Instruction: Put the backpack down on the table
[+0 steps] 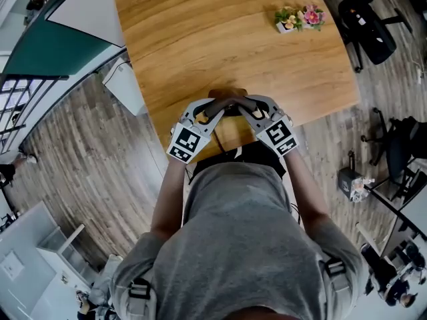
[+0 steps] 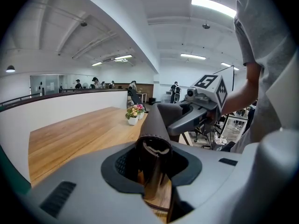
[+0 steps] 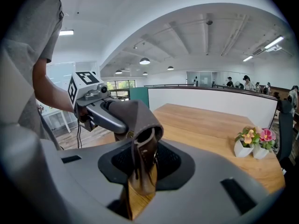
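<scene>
Both grippers grip the backpack's brown leather handle from either side, above the near edge of the wooden table. My left gripper is shut on the handle's left end. My right gripper is shut on its right end. In the left gripper view the strap runs from my jaws across to the right gripper. The right gripper view shows it reaching the left gripper. A dark part of the bag shows below the grippers; the rest is hidden by the person's chest.
Two small white pots of flowers stand at the table's far right, also seen as flower pots and flower pots. A black office chair stands right of the table. A white cabinet sits by its left edge.
</scene>
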`<state>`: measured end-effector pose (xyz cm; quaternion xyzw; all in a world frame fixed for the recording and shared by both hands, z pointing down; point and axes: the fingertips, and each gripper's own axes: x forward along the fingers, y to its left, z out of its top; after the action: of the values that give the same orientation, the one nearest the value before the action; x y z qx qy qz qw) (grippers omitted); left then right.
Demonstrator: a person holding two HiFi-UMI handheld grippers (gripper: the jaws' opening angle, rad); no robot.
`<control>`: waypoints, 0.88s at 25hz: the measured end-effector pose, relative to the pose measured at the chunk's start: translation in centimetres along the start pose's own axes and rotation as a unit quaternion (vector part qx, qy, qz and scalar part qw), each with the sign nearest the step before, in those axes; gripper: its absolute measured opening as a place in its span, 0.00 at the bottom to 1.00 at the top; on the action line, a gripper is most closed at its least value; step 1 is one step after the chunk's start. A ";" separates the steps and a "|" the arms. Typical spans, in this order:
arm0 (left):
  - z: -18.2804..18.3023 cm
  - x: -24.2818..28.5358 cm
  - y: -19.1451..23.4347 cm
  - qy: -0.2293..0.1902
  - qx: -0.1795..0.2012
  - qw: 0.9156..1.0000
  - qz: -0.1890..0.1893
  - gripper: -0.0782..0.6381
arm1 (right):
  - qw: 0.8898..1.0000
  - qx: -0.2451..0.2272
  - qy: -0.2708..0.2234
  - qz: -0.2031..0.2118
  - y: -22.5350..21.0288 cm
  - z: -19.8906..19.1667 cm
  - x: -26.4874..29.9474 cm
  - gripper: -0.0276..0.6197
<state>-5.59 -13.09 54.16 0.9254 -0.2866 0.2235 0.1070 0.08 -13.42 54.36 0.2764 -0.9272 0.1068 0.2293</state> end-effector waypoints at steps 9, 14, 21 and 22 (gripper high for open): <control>-2.2 2.1 0.7 0.028 -0.008 1.000 0.008 0.28 | 1.000 0.004 0.009 0.018 -1.2 -2.4 1.7 0.19; -3.3 2.7 1.3 0.033 -0.019 0.999 0.018 0.28 | 1.000 0.009 0.015 0.024 -1.7 -3.2 2.8 0.19; -4.5 3.1 1.5 0.048 -0.018 0.998 0.022 0.29 | 0.999 0.003 0.022 0.027 -1.8 -4.0 3.6 0.20; -4.5 3.1 1.5 0.049 -0.016 0.998 0.022 0.29 | 0.999 0.002 0.022 0.027 -1.8 -4.0 3.6 0.20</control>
<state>-5.74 -14.31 59.74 0.9048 -0.3051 0.2664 0.1312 -0.11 -15.31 59.75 0.2493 -0.9288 0.1209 0.2460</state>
